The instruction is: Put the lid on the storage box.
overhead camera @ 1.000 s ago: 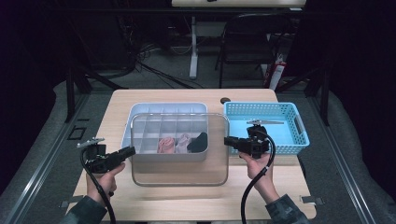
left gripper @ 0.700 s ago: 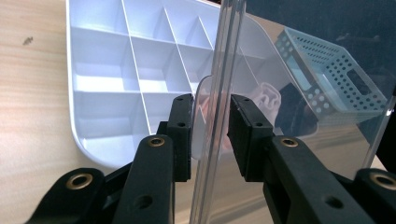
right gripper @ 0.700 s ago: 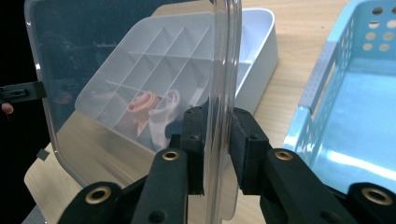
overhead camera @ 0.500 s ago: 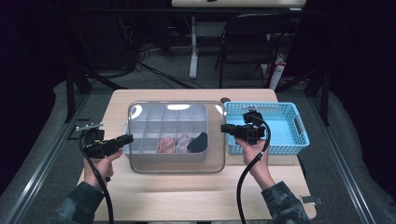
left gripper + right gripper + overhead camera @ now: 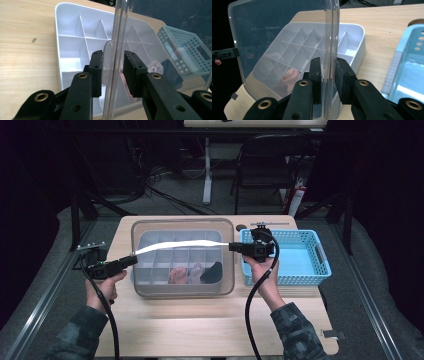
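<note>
A clear plastic lid [image 5: 182,226] hangs level above a white divided tray [image 5: 150,270], which shows through it. My left gripper [image 5: 132,260] is shut on the lid's left edge and my right gripper [image 5: 233,247] on its right edge. In the left gripper view the lid's rim [image 5: 120,25] runs upright between the jaws of the left gripper [image 5: 113,53]. In the right gripper view the lid [image 5: 287,30] stands between the jaws of the right gripper [image 5: 328,61]. A pink item [image 5: 180,274] and a black item [image 5: 212,271] lie in the tray's near compartments.
A light blue perforated basket [image 5: 320,257] stands right of the tray, close behind my right hand. The wooden table [image 5: 200,325] is bare in front of the tray. A dark chair and cables lie beyond the far edge.
Both grippers have risen and moved away from the person, carrying the lid with them. It now hangs over the tray instead of overlapping the tray's near edge.
</note>
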The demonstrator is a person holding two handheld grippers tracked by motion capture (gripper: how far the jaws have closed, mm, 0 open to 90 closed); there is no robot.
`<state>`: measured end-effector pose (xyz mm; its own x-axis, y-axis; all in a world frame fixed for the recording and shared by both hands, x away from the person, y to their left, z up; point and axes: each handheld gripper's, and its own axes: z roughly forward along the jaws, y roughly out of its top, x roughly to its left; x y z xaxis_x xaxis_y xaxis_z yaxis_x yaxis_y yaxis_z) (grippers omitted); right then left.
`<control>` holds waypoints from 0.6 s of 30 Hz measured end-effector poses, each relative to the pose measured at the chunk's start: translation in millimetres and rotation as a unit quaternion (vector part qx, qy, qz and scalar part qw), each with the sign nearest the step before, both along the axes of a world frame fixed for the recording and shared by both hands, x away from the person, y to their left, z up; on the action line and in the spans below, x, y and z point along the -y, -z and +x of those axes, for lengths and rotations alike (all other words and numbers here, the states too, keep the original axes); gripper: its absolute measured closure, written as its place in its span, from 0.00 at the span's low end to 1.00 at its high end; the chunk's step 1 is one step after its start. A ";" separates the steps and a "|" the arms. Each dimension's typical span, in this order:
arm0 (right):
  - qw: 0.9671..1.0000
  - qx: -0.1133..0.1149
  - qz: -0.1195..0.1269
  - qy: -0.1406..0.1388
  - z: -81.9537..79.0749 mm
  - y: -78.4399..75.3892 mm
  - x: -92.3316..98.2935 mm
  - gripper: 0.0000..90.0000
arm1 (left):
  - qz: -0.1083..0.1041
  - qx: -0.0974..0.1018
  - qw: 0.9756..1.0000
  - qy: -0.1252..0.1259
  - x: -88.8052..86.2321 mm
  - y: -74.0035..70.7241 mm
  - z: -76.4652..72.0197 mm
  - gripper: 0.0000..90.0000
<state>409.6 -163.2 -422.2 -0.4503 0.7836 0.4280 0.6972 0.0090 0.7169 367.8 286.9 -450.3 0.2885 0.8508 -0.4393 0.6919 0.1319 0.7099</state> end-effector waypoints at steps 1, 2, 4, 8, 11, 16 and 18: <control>1.000 0.000 0.002 0.000 1.8 -0.4 -1.1 0.85 | 0.002 0.000 1.000 -0.001 -0.8 -1.2 1.9 0.78; 1.000 -0.001 0.002 0.000 3.5 -0.6 -2.1 0.85 | 0.004 0.000 1.000 -0.001 -1.8 -2.2 3.9 0.78; 1.000 -0.003 0.005 0.002 7.0 -0.5 -4.5 0.85 | 0.005 -0.002 1.000 -0.002 -2.9 -4.5 8.2 0.78; 1.000 -0.006 0.006 0.006 14.5 -0.3 -7.8 0.85 | 0.017 -0.002 1.000 -0.003 -4.8 -10.4 17.0 0.77; 1.000 -0.008 0.008 0.009 19.7 -0.4 -9.8 0.85 | 0.022 0.000 1.000 -0.004 -5.6 -14.1 21.4 0.77; 1.000 -0.009 0.008 0.011 26.8 -2.2 -13.0 0.85 | 0.025 -0.001 1.000 -0.003 -7.8 -17.5 30.8 0.77; 1.000 -0.008 0.009 0.015 28.8 -2.6 -14.8 0.85 | 0.032 -0.003 0.999 -0.003 -7.4 -17.6 34.2 0.77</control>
